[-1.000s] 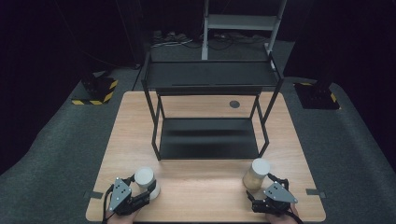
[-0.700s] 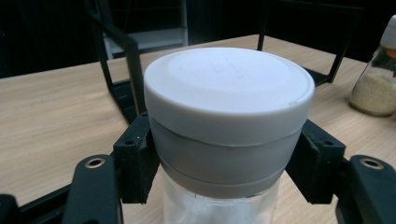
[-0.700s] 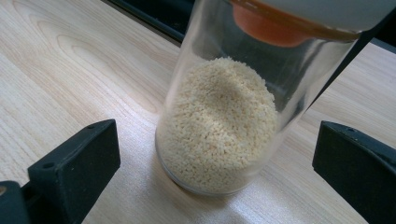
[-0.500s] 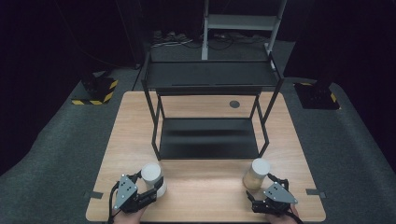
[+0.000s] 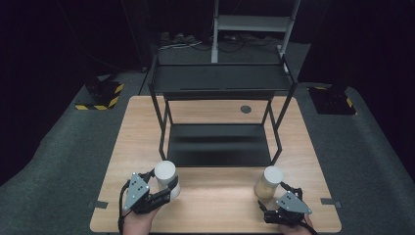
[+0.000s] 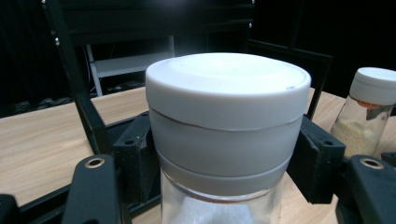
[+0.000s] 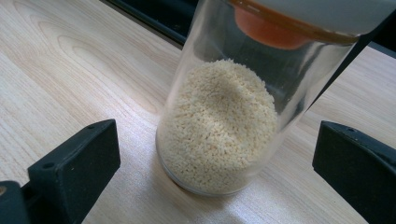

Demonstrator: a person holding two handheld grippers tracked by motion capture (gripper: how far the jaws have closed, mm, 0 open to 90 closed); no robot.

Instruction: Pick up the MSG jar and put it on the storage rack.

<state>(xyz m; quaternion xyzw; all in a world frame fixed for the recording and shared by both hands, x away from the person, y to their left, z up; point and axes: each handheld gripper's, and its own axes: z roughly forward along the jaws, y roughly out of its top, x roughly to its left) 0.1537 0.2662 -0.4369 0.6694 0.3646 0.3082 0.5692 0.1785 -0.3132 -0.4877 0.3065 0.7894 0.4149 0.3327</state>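
A glass jar with a wide white lid (image 5: 166,177) (image 6: 227,116) sits between the pads of my left gripper (image 5: 164,188) (image 6: 224,158), which is shut on it just under the lid, near the table's front left. A second glass jar holding pale yellow grains (image 5: 270,182) (image 7: 224,126), white-capped with an orange insert, stands on the wood at the front right; it also appears as the grain jar (image 6: 369,112) at the right of the left gripper view. My right gripper (image 5: 279,196) (image 7: 215,163) is open, its black pads (image 7: 77,163) wide of the jar on both sides.
A black two-level metal rack (image 5: 220,117) stands on the wooden table (image 5: 220,215) behind both jars, its lower shelf just beyond them. A round dark mark (image 5: 245,109) lies at the table's back. A white frame stands on the floor farther off.
My left gripper has carried the white-lidded jar up and to the right, toward the rack. The right gripper and the grain jar have not moved.
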